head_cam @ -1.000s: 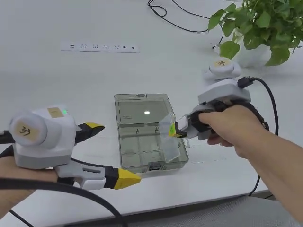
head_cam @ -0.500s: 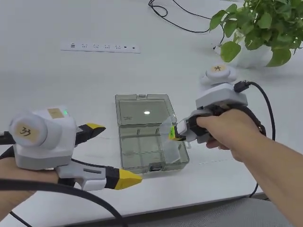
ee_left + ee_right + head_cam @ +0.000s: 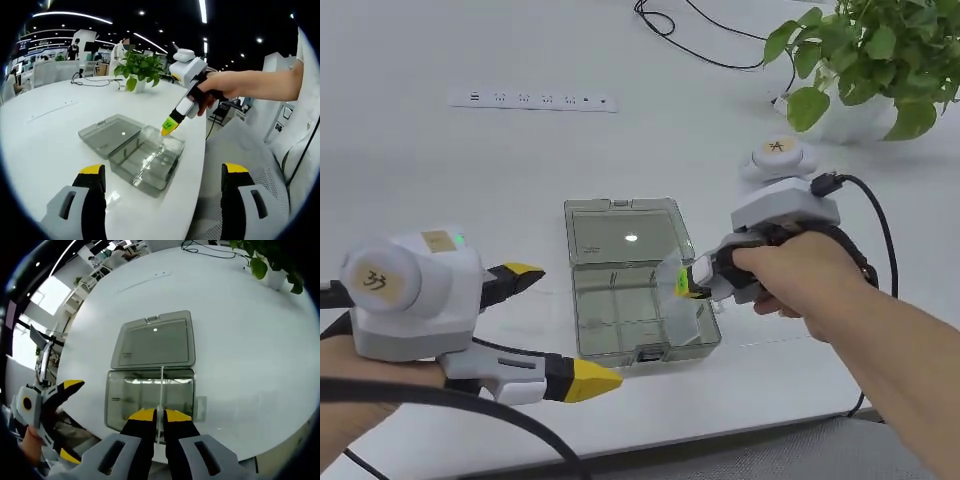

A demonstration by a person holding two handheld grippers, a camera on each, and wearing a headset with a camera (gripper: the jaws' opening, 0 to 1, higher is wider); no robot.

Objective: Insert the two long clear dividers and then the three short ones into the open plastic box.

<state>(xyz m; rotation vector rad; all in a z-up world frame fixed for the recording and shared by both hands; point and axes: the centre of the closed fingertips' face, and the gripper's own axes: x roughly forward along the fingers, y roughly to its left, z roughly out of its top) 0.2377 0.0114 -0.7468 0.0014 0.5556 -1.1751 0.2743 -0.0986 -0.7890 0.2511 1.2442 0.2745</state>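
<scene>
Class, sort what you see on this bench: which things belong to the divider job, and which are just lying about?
In the job: open plastic box; clear divider; right gripper, shut on the divider; left gripper, open.

Lying about: power strip; potted plant; black cable; round white device.

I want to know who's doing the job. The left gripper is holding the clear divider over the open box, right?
Not quite. It is the right gripper that is holding the divider over the open box, shut on it, as the right gripper view shows. The left gripper is open and holds nothing.
</scene>
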